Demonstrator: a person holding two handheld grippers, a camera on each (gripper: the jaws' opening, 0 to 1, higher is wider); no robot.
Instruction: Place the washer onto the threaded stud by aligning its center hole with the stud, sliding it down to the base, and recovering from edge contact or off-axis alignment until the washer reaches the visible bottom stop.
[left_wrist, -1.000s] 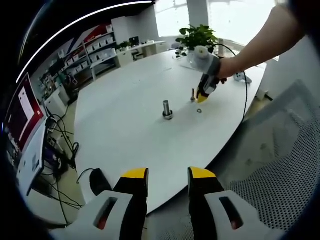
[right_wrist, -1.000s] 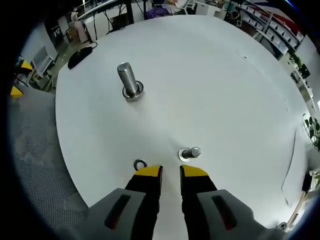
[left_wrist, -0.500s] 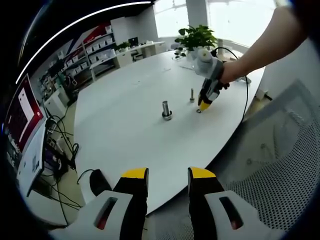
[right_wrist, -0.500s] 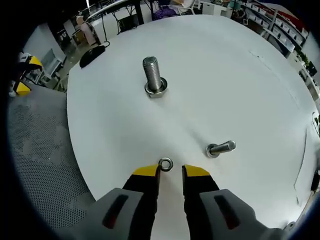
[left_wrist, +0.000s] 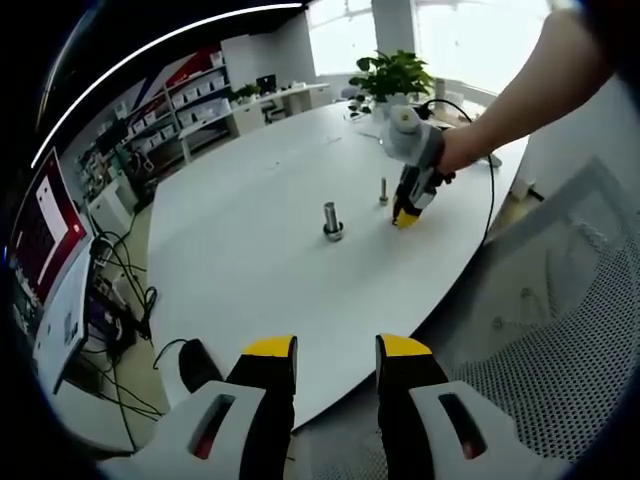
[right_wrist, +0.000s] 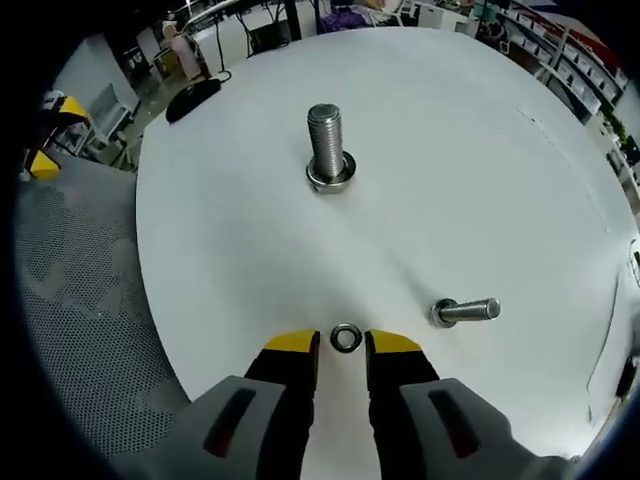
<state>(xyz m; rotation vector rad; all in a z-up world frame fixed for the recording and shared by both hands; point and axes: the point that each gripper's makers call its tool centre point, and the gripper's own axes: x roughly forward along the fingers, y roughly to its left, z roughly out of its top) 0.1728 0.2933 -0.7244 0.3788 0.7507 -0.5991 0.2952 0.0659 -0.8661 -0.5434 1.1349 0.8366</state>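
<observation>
The right gripper (right_wrist: 342, 343) swings away from the small stud (right_wrist: 463, 311) and now brackets the washer (right_wrist: 345, 337) between its open jaws, near the table's (right_wrist: 420, 150) edge.

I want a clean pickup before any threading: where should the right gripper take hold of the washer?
Grip the washer by its outer rim, on opposite edges, coming from above. It lies flat on the table, too thin to grip otherwise, and already sits between the right gripper's open jaws.
</observation>
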